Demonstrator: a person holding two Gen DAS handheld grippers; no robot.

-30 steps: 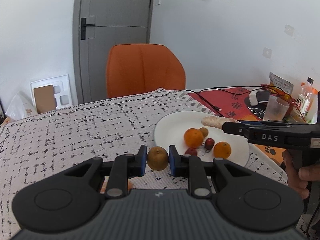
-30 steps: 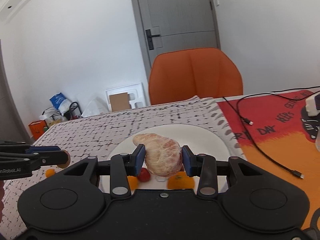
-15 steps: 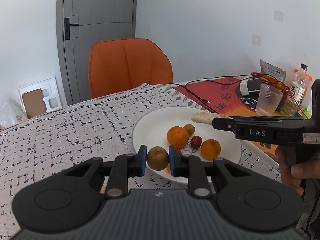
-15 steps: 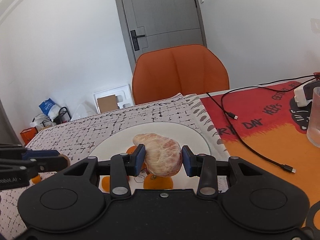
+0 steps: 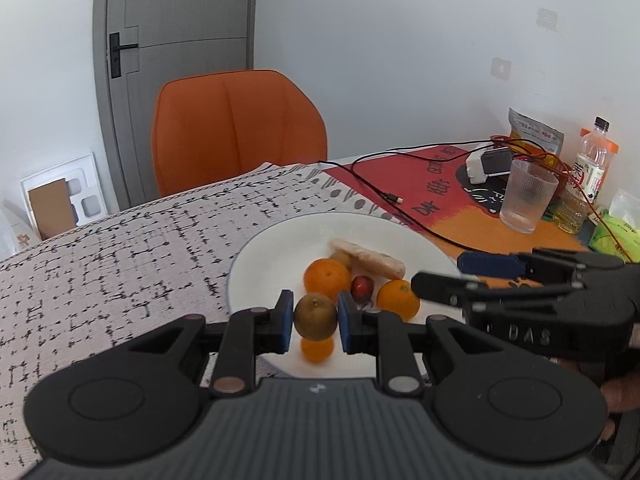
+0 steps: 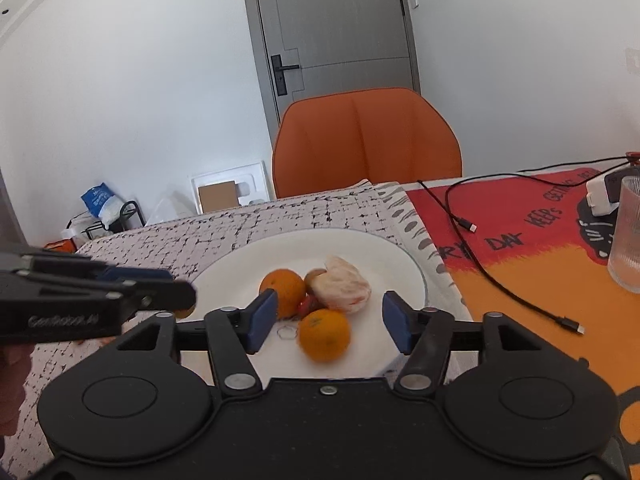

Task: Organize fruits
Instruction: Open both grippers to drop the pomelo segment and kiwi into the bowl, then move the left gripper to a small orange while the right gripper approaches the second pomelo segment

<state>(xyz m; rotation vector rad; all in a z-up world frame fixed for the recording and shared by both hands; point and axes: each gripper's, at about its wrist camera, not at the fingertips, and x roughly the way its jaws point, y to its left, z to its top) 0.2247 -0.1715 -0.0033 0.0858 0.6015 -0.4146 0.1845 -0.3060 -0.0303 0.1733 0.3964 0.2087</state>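
On the white plate [image 5: 280, 240], near the middle of the patterned tablecloth [image 5: 120, 248], several fruits are lying close together: a large orange [image 5: 327, 279], a second orange [image 5: 398, 299] at the plate's near right, a small dark red fruit [image 5: 362, 286] between them, a small brown fruit [image 5: 342, 258] behind, and a pale peeled citrus piece [image 6: 341, 284]. That peeled piece is resting flat with its long axis running across the plate, its narrower end pointing toward the far left in the left wrist view (in the right wrist view it is leaning against the small brown fruit, touching it). The left gripper [image 5: 311, 316] is holding a round brownish-green fruit [image 5: 315, 316] clamped between its blue pads [image 5: 285, 320], just over the plate's near rim, stem end facing up; a third orange [image 5: 317, 348] is showing blurred just below it. The right gripper [image 6: 328, 322] is standing over the plate's near side with its jaws opening and nothing pressed between them, the peeled piece lying on the plate beyond the pads and the near orange showing between them lower down. An orange chair [image 5: 236, 128] is standing behind the table, and a black cable [image 6: 480, 260] is trailing over the red and orange mat [image 6: 540, 248], beside a ribbed glass [image 5: 528, 196].
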